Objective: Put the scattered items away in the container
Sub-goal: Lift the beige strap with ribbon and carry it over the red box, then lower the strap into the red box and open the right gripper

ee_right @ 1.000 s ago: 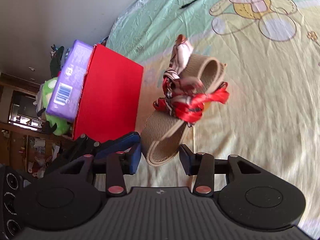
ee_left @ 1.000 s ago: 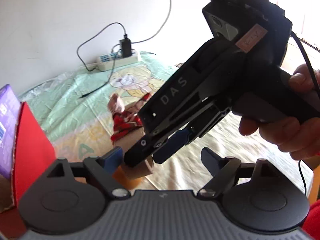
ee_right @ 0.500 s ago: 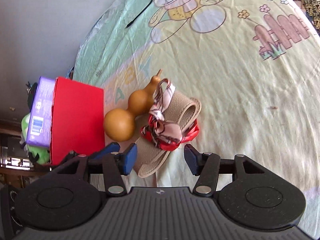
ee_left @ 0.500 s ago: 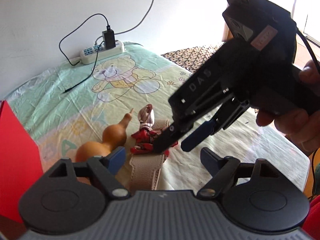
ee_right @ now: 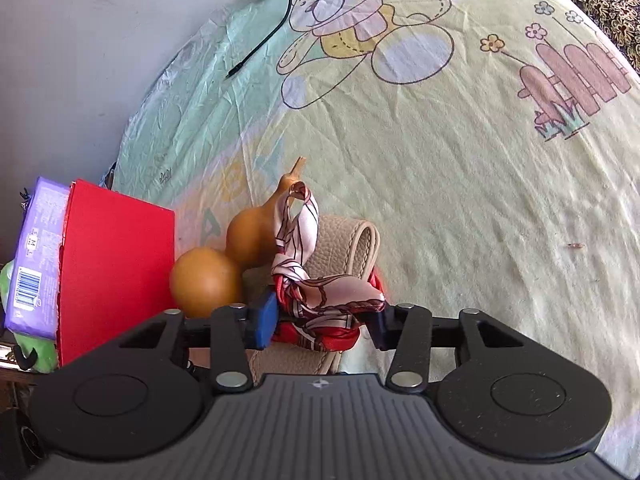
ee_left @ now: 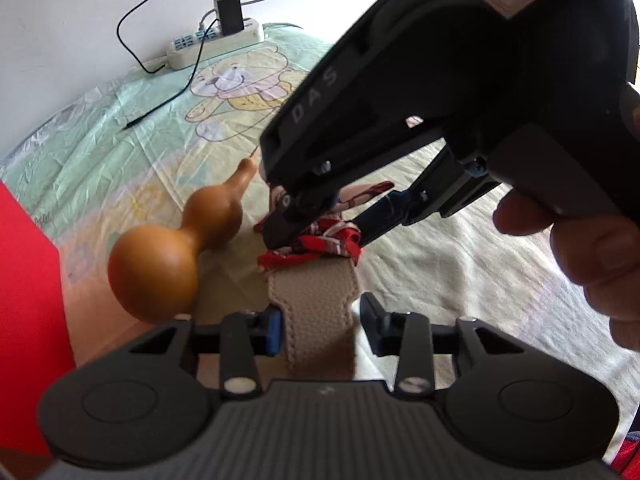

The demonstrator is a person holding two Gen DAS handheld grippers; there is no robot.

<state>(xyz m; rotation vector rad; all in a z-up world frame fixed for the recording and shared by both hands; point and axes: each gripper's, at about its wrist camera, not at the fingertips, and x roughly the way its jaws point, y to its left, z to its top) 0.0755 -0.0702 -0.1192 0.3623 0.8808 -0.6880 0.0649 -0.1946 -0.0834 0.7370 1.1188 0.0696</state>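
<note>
A beige leather strap [ee_left: 316,304] with a red and white scarf [ee_left: 308,248] knotted round it lies on the bear-print sheet. My left gripper [ee_left: 322,330] is shut on the near end of the strap [ee_right: 344,240]. My right gripper [ee_right: 322,324] reaches in from the upper right in the left wrist view. Its jaws are closing, with the scarf knot [ee_right: 320,304] filling the gap and touching both pads. A brown gourd [ee_left: 160,264] lies just left of the strap, against the red box [ee_right: 116,264].
A purple pack [ee_right: 36,264] and a green toy [ee_right: 40,354] are behind the red box [ee_left: 28,300]. A power strip [ee_left: 216,38] and a loose black cable end [ee_left: 132,123] are at the far edge of the sheet. A person's hand [ee_left: 592,256] holds the right gripper.
The right gripper let the lifted strap down onto the sheet, opened, then came down onto the scarf knot. The left gripper sank and shut on the strap's near end. The gourd came into view.
</note>
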